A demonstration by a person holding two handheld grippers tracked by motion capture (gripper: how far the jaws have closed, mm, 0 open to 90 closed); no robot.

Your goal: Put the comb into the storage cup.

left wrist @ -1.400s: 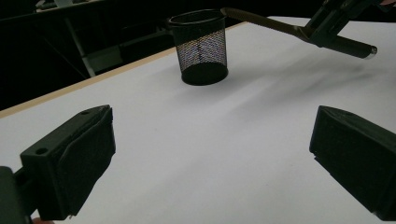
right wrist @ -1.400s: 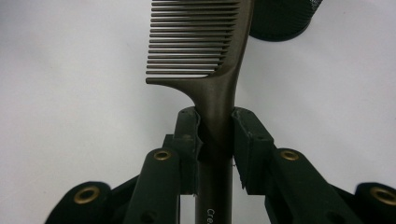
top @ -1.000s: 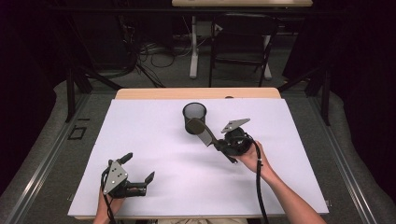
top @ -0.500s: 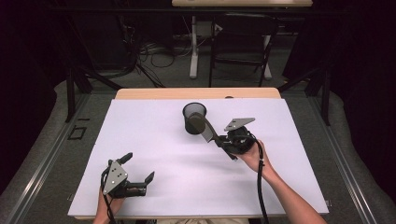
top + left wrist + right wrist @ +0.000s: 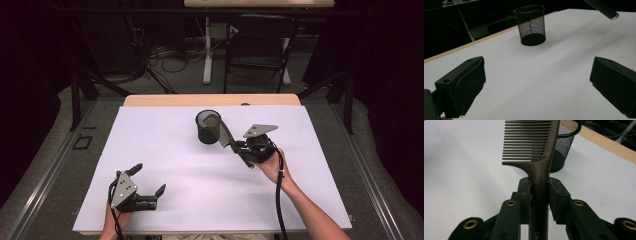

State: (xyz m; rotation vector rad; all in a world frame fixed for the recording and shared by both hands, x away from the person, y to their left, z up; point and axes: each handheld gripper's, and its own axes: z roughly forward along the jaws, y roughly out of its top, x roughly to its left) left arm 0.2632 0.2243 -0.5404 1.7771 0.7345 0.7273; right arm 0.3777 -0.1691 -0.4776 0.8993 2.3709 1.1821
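Note:
A dark brown comb [image 5: 534,152] is clamped by its handle in my right gripper [image 5: 539,187], teeth to the left. In the high view the right gripper [image 5: 235,145] holds the comb [image 5: 223,132] slanting up and left, its toothed end at the rim of a black mesh cup [image 5: 207,129]. The cup [image 5: 564,147] stands upright just behind the comb. My left gripper [image 5: 149,178] lies at the table's near left, open and with nothing in it. In the left gripper view its jaws [image 5: 537,82] stand wide apart, with the cup [image 5: 531,27] far ahead.
A white sheet [image 5: 165,150] covers the table; a strip of the wooden tabletop [image 5: 210,100] shows along the far edge. Beyond it are a chair [image 5: 257,55], a desk leg and cables on the dark floor.
The right gripper has lifted the comb a little, bringing its toothed end from beside the cup up to the cup's rim. The left gripper has stayed put.

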